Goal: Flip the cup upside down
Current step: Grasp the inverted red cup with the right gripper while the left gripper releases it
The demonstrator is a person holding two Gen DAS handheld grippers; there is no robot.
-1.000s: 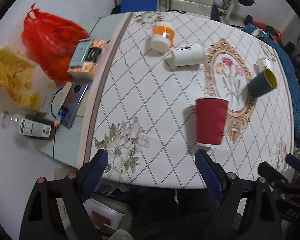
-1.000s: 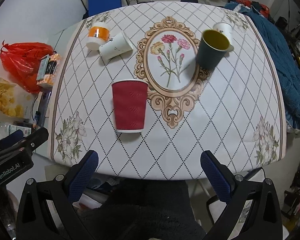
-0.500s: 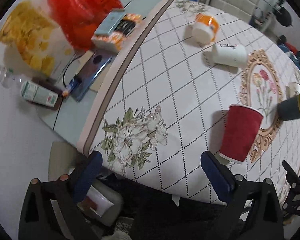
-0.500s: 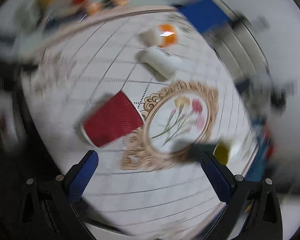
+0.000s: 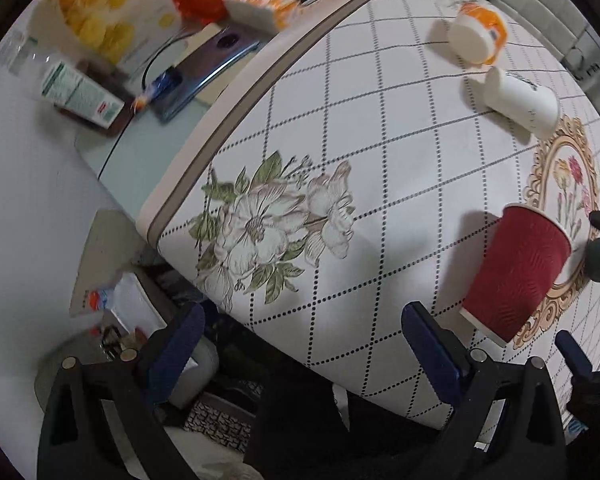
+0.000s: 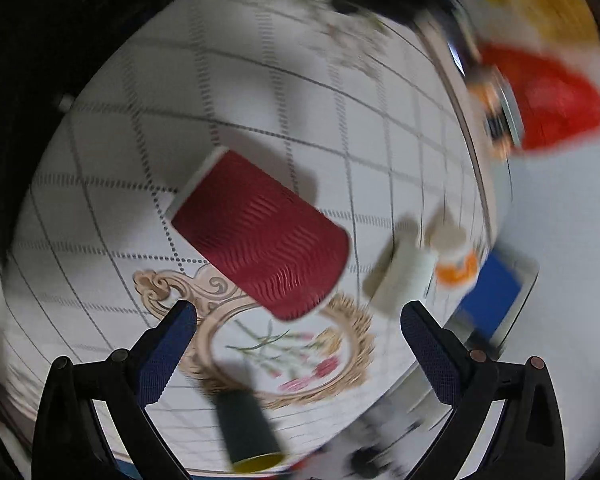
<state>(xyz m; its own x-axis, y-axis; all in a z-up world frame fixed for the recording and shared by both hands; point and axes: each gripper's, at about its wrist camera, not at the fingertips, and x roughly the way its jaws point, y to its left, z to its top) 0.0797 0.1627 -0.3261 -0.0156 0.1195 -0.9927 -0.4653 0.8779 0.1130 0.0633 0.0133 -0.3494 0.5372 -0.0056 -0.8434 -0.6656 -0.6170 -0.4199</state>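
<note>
A red ribbed paper cup (image 5: 516,274) stands upright on the patterned tablecloth (image 5: 380,160), near the table's front edge. In the right wrist view the cup (image 6: 260,232) appears rolled over, because that camera is turned nearly upside down. My left gripper (image 5: 300,332) is open and empty, low at the table's front edge, left of the cup. My right gripper (image 6: 298,332) is open and empty, close to the cup's rim end, with the cup just beyond its fingertips. The right wrist view is motion-blurred.
A white paper cup (image 5: 520,98) lies on its side and an orange-and-white cup (image 5: 478,34) lies behind it. A dark cup with yellow inside (image 6: 248,424) stands near the floral medallion. A red bag (image 6: 552,100), snack packs, a phone (image 5: 204,76) and a bottle sit at the table's left end.
The right gripper has rolled over strongly and closed in on the red cup. The left gripper has swung left and lower, so the cup sits at its right edge.
</note>
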